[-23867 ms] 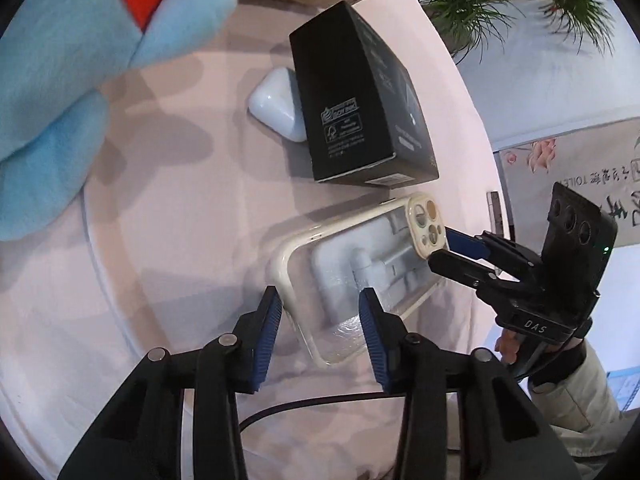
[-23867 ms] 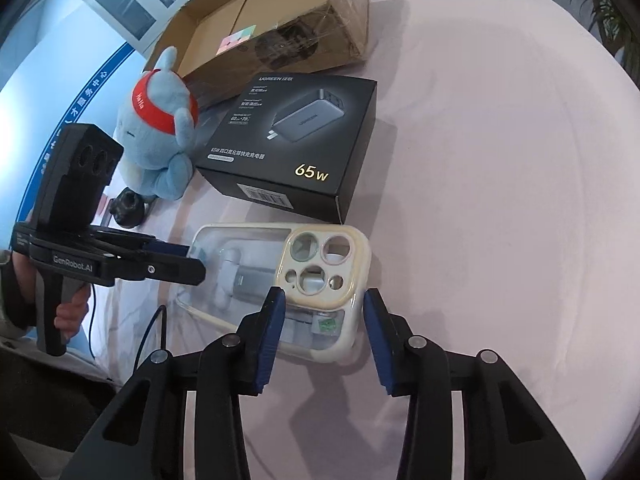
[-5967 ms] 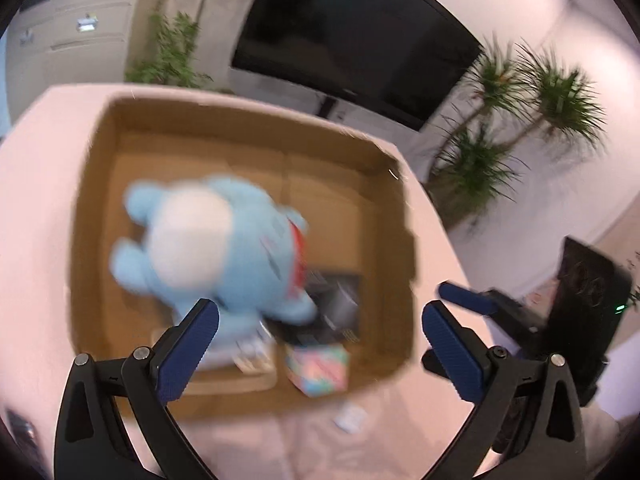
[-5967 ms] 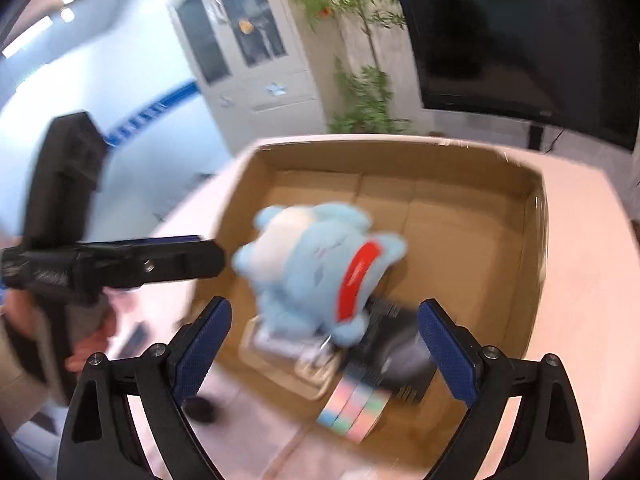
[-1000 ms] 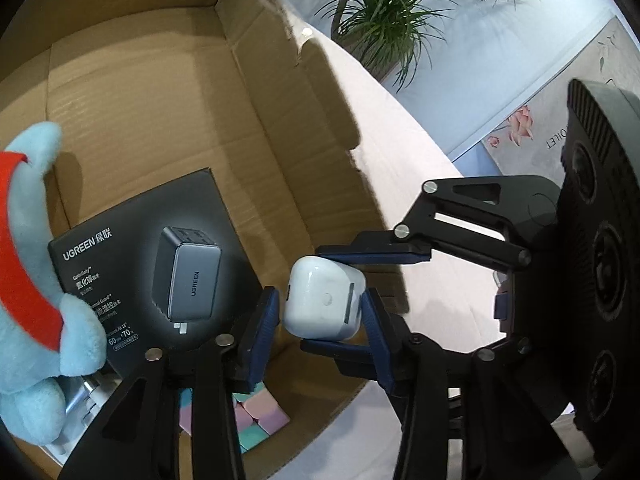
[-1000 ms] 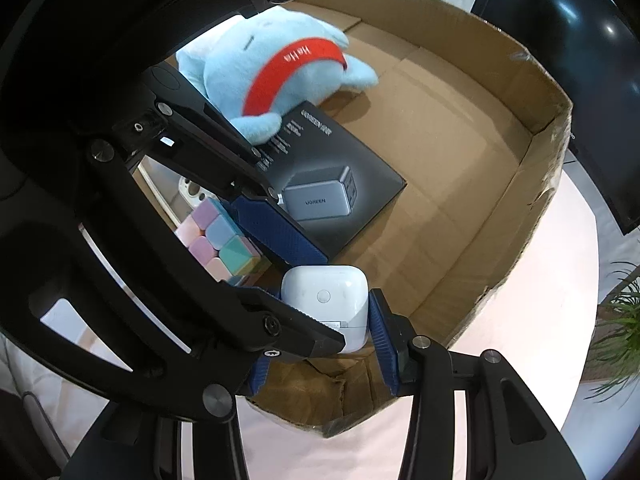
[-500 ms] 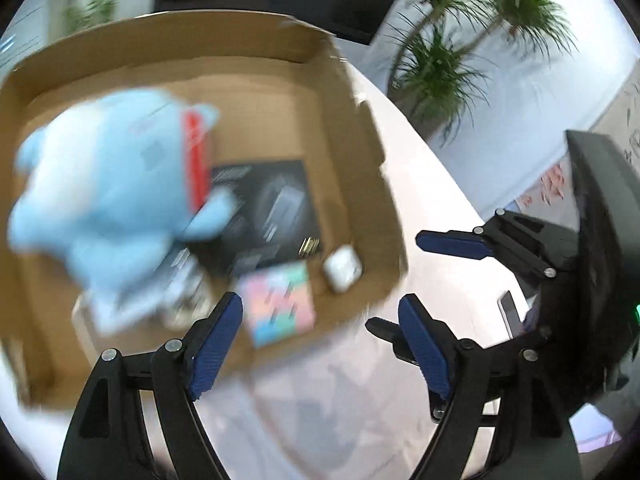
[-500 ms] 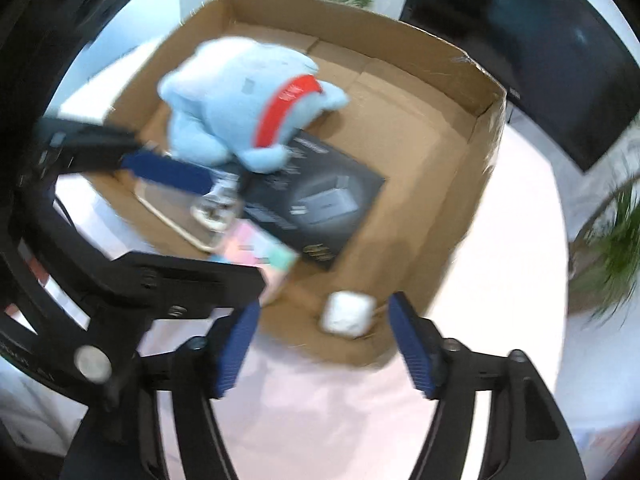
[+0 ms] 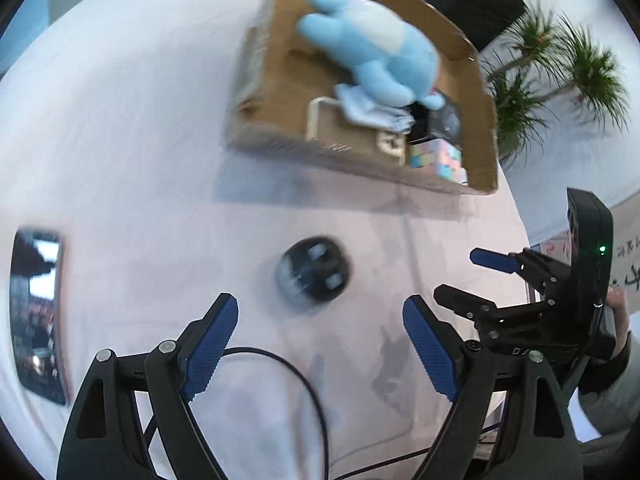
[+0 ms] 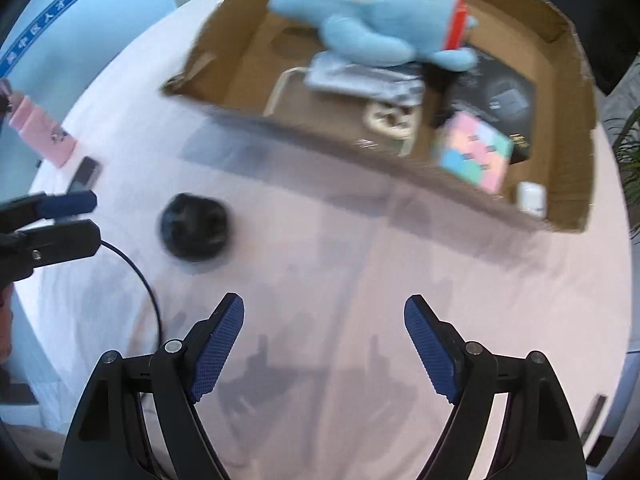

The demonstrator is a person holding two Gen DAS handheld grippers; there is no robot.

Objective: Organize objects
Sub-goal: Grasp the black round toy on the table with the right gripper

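Note:
A cardboard box [image 9: 264,80] [image 10: 560,184] stands on the pink table. It holds a blue plush toy [image 9: 376,52] [image 10: 376,12], a phone case [image 10: 384,116], a pastel cube [image 9: 436,158] [image 10: 474,152], a black charger box [image 10: 500,96] and a white earbud case [image 10: 532,198]. A round black object [image 9: 314,274] [image 10: 194,226] lies on the table in front of the box, just ahead of my left gripper [image 9: 320,344], which is open and empty. My right gripper [image 10: 324,344] is open and empty over bare table; it also shows in the left wrist view [image 9: 472,280].
A dark phone [image 9: 36,312] lies at the table's left. A black cable [image 9: 296,376] [image 10: 136,276] loops near the front edge. A pink item [image 10: 42,136] and a small dark device [image 10: 84,174] lie at the far left. Potted plants [image 9: 552,76] stand beyond the table.
Both grippers have pulled back from the box and swung down toward the table front. The round black object has come into view ahead of the left gripper. The earbud case stays in the box.

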